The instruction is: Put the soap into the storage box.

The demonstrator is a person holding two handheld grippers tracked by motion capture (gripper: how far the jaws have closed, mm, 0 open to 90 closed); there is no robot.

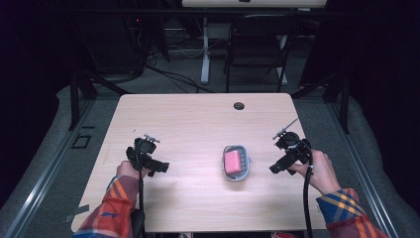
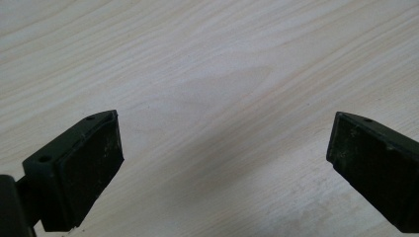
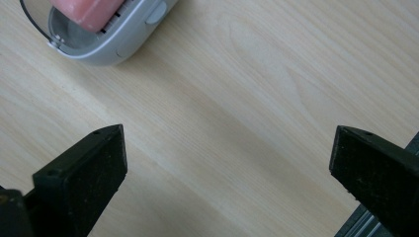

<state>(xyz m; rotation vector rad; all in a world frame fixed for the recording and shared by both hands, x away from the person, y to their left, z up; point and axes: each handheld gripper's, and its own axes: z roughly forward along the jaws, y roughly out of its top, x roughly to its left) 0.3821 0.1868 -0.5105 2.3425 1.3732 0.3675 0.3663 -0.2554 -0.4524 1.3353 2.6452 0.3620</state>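
Pink soap (image 3: 89, 12) is cut off beyond right tongs (image 3: 225, 163).

left gripper (image 1: 159, 167) agape, right gripper (image 1: 275, 168) agape

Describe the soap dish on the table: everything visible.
The soap dish is a small oblong tray with rounded corners, pale grey, plastic by its look, with a raised rim and a small tab on one side. It sits flat on the light wood table, right of centre, nearer the person's edge. A pink soap bar lies inside it, on what looks like a slotted insert. In the right gripper view, a thin dark line follows part of its rim. Neither gripper touches it; the right gripper hangs open beside it, clear of it.
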